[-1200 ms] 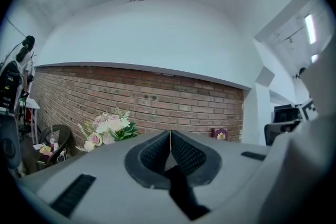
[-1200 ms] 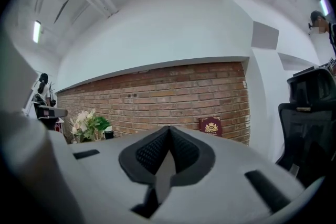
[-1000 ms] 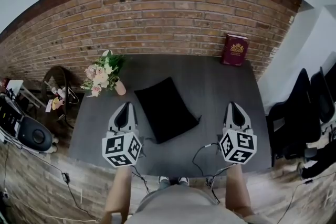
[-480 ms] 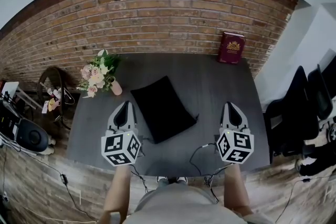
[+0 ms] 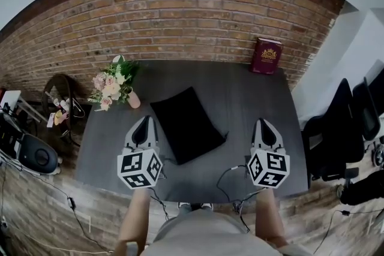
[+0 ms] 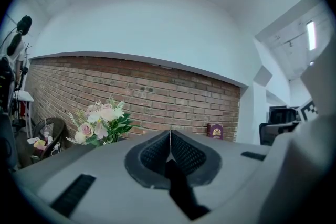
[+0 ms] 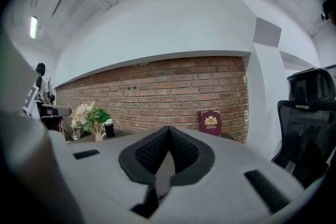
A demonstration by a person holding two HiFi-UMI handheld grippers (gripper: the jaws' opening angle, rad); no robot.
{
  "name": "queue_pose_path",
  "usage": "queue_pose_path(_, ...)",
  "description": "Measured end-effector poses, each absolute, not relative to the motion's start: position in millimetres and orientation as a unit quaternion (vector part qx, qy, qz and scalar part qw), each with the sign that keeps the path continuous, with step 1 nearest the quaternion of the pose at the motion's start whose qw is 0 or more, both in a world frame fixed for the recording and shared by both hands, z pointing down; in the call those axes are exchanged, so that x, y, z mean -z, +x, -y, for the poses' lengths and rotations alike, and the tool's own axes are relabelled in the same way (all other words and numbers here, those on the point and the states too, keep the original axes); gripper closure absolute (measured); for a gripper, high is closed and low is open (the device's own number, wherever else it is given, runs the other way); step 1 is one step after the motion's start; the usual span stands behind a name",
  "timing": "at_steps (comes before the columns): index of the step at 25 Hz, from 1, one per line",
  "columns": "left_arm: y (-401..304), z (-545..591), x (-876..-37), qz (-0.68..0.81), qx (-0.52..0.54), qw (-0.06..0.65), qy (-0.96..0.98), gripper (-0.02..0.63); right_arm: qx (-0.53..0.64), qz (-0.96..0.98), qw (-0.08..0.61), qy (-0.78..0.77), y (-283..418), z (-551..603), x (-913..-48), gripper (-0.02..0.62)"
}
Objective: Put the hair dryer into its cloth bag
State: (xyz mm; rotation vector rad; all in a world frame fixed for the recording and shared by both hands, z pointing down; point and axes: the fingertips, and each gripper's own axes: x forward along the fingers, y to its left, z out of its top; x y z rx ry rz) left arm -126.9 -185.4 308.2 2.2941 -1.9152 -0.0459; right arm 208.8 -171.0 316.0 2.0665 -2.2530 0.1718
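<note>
Jaws pressed together and empty, the left gripper (image 5: 143,121) and right gripper (image 5: 263,122) are hovering at the tabletop's (image 5: 246,90) near edge, flanking the cloth bag (image 5: 186,123), probably readying to work it from both sides.

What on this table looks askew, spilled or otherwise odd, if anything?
Only the black cloth bag stands out: it lies mid-table, turned at an angle to the edges of the grey table. No hair dryer is in view. The flowers and the red book look in order; nothing is spilled.
</note>
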Motion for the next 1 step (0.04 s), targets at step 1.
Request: queue_pose_path(1,-127.5,186.6,-308.8,0.639,0.015,0.077,0.765,0.597,-0.056,0.736,0.04,0.674,207.6,171.7,-316.5,0.595)
